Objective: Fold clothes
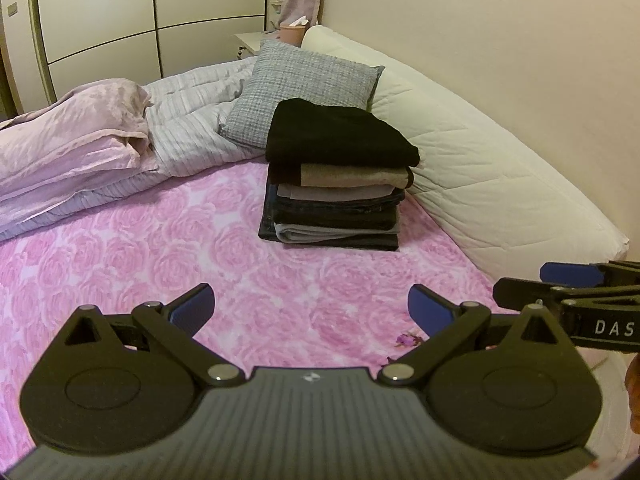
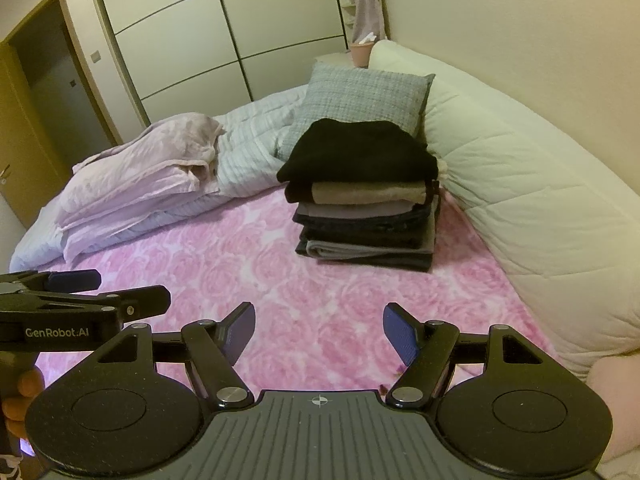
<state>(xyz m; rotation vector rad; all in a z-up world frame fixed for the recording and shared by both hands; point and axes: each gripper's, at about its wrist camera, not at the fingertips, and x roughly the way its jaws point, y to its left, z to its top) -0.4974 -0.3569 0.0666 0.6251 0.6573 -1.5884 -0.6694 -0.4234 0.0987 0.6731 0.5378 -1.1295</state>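
Nearest, the left tongs (image 1: 311,308) hang over the bed with their blue pads spread wide and nothing between them. Just beside them the right tongs (image 2: 319,328) are spread as wide, also empty, both tilted down toward the pink rose-print blanket (image 1: 168,248). A few small dark purple scraps (image 1: 406,339) lie on the blanket near the left tongs' right pad.

Further on, against the quilted cream headboard cushion (image 1: 500,184), stands the stack of folded clothes (image 1: 336,184): a black knit (image 1: 340,132) on top, then a beige piece, a greyish one, dark denim and a grey layer at the bottom. The stack looks square and finished. No loose garment shows on the blanket between tongs and stack, so the step in hand is probably fetching the next piece, though none is in view.

To do it well, bring the next item onto the open blanket well short of the stack, spread it flat, and take opposite corners with one tongs each, so the fold lands even.

Behind the stack leans a grey woven cushion (image 1: 304,92); left of it lie a striped duvet (image 1: 200,120) and a crumpled lilac blanket (image 1: 72,140), with wardrobe doors (image 1: 120,16) at the back
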